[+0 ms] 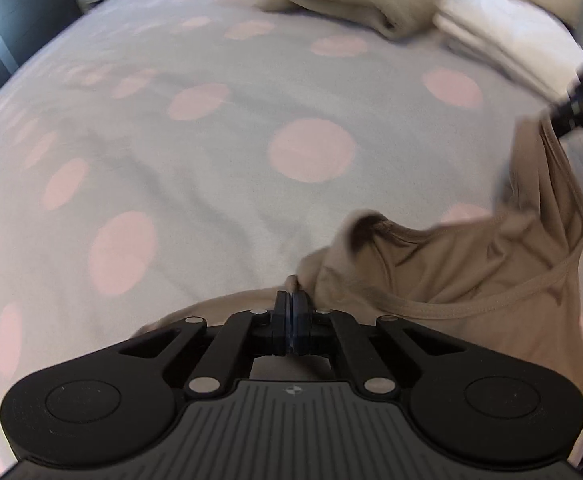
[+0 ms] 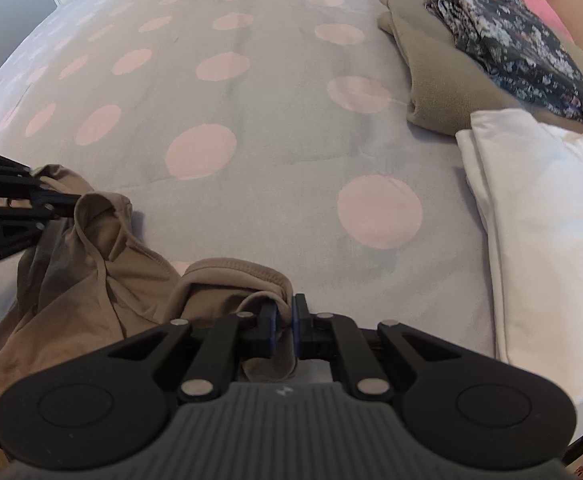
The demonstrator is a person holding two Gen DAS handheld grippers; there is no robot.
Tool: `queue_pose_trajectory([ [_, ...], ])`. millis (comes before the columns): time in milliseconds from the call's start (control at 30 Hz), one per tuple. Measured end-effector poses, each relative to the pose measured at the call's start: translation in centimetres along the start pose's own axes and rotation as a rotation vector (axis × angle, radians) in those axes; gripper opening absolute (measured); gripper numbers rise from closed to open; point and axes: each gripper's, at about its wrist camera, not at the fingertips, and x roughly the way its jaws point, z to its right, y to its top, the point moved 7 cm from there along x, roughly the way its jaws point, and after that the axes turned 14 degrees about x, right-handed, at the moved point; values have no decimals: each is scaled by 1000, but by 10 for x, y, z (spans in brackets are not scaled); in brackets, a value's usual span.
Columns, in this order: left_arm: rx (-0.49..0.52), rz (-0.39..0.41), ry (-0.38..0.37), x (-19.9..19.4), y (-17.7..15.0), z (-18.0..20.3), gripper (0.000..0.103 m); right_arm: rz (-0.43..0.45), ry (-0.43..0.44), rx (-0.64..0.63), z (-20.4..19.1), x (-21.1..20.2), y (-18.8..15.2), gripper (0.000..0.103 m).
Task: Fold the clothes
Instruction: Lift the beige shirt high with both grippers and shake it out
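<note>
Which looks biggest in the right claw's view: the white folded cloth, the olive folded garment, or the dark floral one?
1. White folded cloth, though it lies nearest, which inflates it.
2. Olive folded garment.
3. Dark floral garment, lying on the olive one.

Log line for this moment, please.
fold clothes | left gripper shut on tan top | right gripper shut on top | top hangs between, over bed

Soft, even daylight; strong fisheye bending.
Motion blur was seen along the bedspread (image 1: 211,184) far edge; corners were vignetted.
</note>
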Motion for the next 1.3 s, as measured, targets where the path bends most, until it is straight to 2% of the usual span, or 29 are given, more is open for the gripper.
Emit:
queue_pose_trajectory([
  [200,-236,51,239,-91,-31,-69,0,117,-23,17,1,-24,13,8],
  [300,-312,63,368,-140,-54,-96,0,188,-26,18,-3,-41,20,8],
  [400,-388,87,455,-184,-73,-113,0,268,-21,7,-12,-63,29,8],
  [500,-415,121,514,-224,-83,-118,0,346,9,-5,-26,-91,38,8],
  [633,-398,178,603,-278,-81,-112,0,475,50,-46,-46,-142,45,8],
  [867,-440,334,709,-374,-77,-102,0,724,103,-123,-75,-245,50,8],
  [1167,-490,551,772,-475,-84,-75,0,985,118,-180,-80,-349,18,8],
  [1300,-482,644,791,-506,-81,-62,0,1097,122,-202,-81,-393,1,8],
])
